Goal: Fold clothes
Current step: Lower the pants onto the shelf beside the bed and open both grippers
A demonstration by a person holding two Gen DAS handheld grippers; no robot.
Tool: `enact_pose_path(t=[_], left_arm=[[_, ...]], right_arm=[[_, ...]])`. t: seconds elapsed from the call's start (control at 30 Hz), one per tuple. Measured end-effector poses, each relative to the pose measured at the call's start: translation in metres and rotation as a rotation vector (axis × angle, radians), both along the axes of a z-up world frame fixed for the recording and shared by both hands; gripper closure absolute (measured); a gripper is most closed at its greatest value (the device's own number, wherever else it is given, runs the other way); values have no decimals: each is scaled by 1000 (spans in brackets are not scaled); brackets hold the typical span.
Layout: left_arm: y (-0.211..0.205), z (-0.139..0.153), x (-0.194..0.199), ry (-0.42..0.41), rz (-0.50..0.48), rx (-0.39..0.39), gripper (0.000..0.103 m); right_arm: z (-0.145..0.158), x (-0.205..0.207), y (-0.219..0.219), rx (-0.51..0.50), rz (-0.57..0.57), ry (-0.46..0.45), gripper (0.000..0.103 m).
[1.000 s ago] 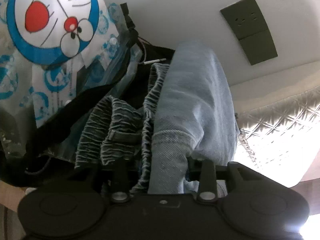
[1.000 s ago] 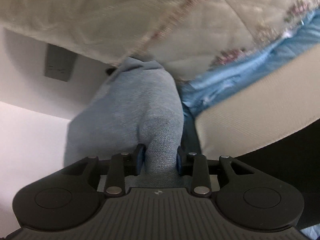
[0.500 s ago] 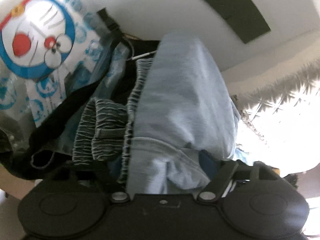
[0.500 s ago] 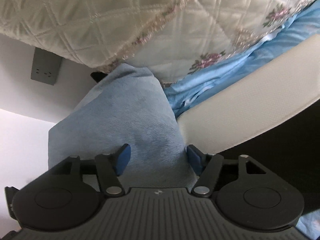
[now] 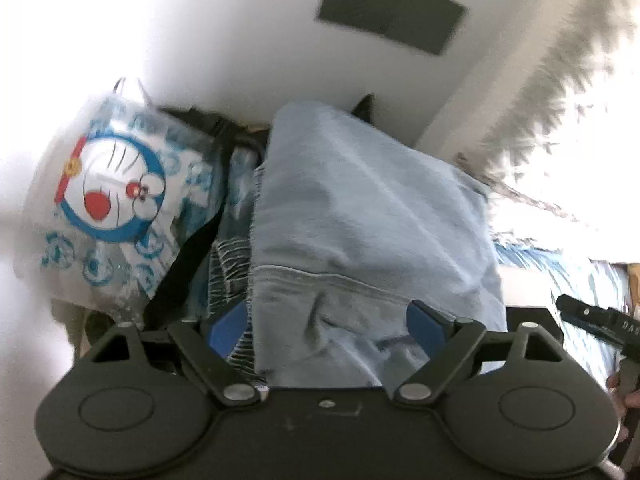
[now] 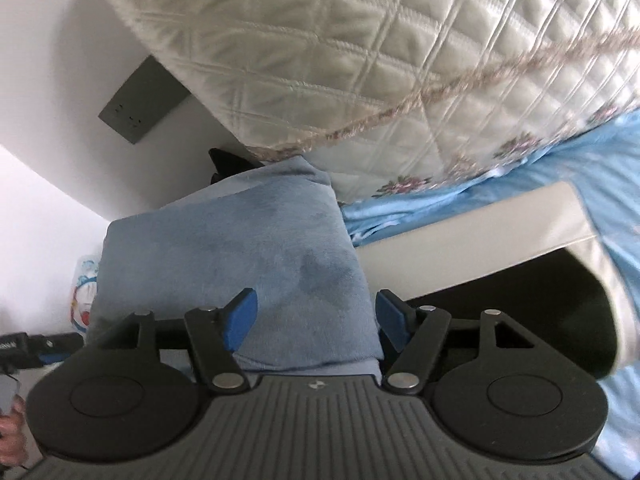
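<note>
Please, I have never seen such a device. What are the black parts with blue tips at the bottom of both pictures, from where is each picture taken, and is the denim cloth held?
No robot is here: a person holds one hand tool in each hand, and each tool ends in two-finger tongs with blue pads. A camera on each tool looks forward along its fingers, so the black body fills the bottom of each picture.

One picture comes from the left tongs, the other from the right tongs. Both look at folded light blue jeans lying beside a quilted bedspread.

To the left of the jeans is a plastic bag with a cartoon cat.

Nothing is gripped. The left tongs are opening, the right tongs stand open; the denim lies between the pads, unpressed.
</note>
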State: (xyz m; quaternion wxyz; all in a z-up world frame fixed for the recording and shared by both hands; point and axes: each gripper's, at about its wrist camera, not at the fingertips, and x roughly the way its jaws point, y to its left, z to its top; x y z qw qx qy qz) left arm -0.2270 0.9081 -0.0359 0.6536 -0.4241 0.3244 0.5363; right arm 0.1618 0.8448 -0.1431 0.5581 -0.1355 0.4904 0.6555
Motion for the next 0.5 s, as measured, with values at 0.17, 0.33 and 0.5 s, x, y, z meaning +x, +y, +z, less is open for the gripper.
enact_pose_path(t=[0.17, 0.33, 0.5], left_arm=[[-24, 20, 20, 46, -96, 68, 17], [-60, 38, 39, 52, -205, 137, 17], [-107, 47, 57, 50, -316, 183, 16]], right_arm=[[24, -1, -39, 45, -65, -65, 35], [45, -5, -90, 92, -137, -106, 35], [57, -12, -157, 124, -217, -141, 35]])
